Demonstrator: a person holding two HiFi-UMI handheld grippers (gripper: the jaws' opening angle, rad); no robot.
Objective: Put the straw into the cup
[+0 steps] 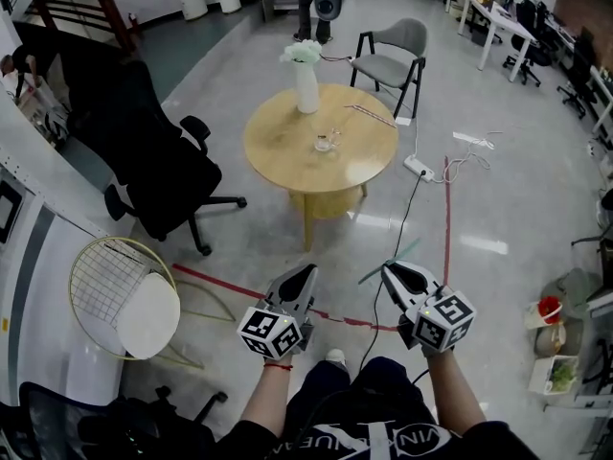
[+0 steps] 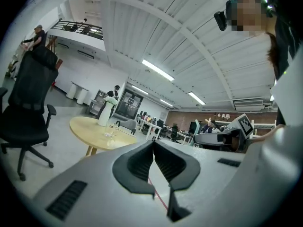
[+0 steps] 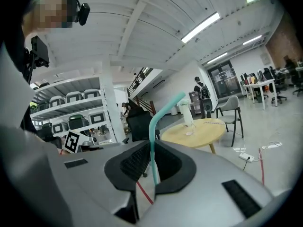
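A clear glass cup (image 1: 326, 143) stands near the middle of a round wooden table (image 1: 287, 156), in front of a white vase (image 1: 306, 84) with flowers. The table is well ahead of both grippers. My right gripper (image 1: 391, 271) is shut on a teal bendy straw (image 1: 388, 262). In the right gripper view the straw (image 3: 154, 131) rises upright from between the pads and bends right at its top. My left gripper (image 1: 305, 274) is shut with nothing in it, and its pads meet in the left gripper view (image 2: 153, 143). That view shows the table (image 2: 85, 126) and cup (image 2: 110, 135) far off.
A black office chair (image 1: 153, 161) stands left of the table and a grey chair (image 1: 393, 56) behind it. A wire-frame seat (image 1: 120, 290) sits at the near left. A power strip with cables (image 1: 419, 168) and red floor tape (image 1: 446, 218) lie right of the table.
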